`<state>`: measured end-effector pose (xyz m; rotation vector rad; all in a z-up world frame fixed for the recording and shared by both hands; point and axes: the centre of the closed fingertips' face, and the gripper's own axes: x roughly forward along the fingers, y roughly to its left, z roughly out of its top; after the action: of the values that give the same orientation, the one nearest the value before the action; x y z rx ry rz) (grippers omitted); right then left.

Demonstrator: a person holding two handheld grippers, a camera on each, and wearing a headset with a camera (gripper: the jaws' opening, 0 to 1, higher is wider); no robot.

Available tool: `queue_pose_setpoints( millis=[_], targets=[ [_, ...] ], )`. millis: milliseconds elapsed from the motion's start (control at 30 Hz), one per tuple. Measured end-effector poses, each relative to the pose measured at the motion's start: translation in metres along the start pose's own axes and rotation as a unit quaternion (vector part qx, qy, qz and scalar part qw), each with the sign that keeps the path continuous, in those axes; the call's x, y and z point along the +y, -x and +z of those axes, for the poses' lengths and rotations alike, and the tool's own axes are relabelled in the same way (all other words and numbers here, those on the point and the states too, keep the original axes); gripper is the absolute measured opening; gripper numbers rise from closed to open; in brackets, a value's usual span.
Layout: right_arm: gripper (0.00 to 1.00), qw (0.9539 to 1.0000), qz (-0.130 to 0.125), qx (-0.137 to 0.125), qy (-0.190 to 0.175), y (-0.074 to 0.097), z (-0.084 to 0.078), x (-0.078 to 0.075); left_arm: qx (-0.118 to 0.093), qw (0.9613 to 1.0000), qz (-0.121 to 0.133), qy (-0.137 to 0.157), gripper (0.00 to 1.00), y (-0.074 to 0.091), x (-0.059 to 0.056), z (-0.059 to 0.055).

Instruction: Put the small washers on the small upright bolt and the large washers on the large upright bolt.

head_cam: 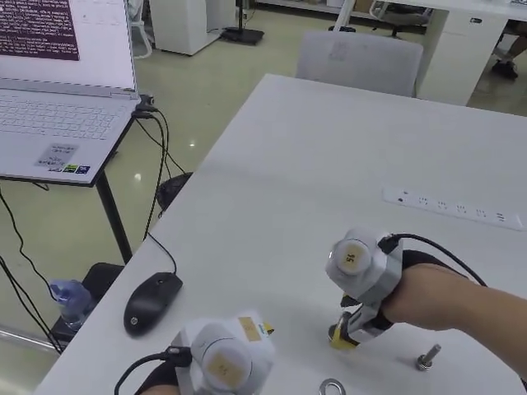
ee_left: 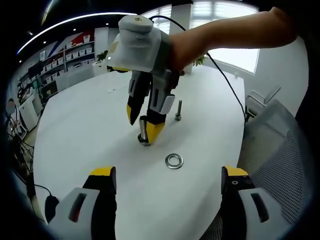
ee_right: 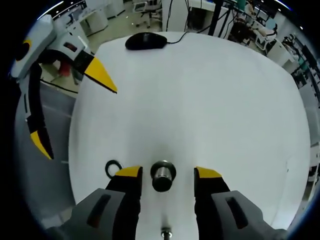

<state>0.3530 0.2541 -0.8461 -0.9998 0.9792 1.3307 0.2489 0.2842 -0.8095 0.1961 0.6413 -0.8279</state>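
The large upright bolt (ee_right: 163,175) stands on the white table between the fingers of my right gripper (ee_right: 168,173), which is open with a gap on each side of the bolt head. Seen from the left gripper view, the right gripper (ee_left: 142,127) points down over the large bolt (ee_left: 144,134). Behind it stands the small upright bolt (ee_left: 178,110), also seen as the small bolt (head_cam: 426,358). One washer (ee_left: 174,161) lies flat just ahead of my open left gripper (ee_left: 169,172); it is the washer (ee_right: 113,168) beside the right gripper's left finger.
A black mouse (head_cam: 152,300) lies near the table's left edge. A white power strip (head_cam: 453,207) lies at the far right. A laptop (head_cam: 58,99) sits on a side stand left of the table (head_cam: 329,148), and a grey chair (head_cam: 358,59) is at the far end.
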Motion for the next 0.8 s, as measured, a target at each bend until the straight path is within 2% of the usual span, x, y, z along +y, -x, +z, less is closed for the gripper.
queue_pose_setpoints(
  millis=[500,667,800],
  targets=[
    [0.43,0.9992,-0.013,-0.036,0.013,0.036,0.011,0.005,0.002,1.0,0.0,0.005,0.9,0.004,-0.005,0.002],
    [0.43,0.9986,-0.014,-0.044,0.024,0.048,0.011,0.012,-0.001,1.0,0.001,0.004,0.9,0.005,-0.005,0.004],
    [0.43,0.9984,-0.01,-0.05,0.026,0.052,0.011,0.019,0.004,1.0,0.0,0.001,0.9,0.005,-0.007,0.001]
  ],
)
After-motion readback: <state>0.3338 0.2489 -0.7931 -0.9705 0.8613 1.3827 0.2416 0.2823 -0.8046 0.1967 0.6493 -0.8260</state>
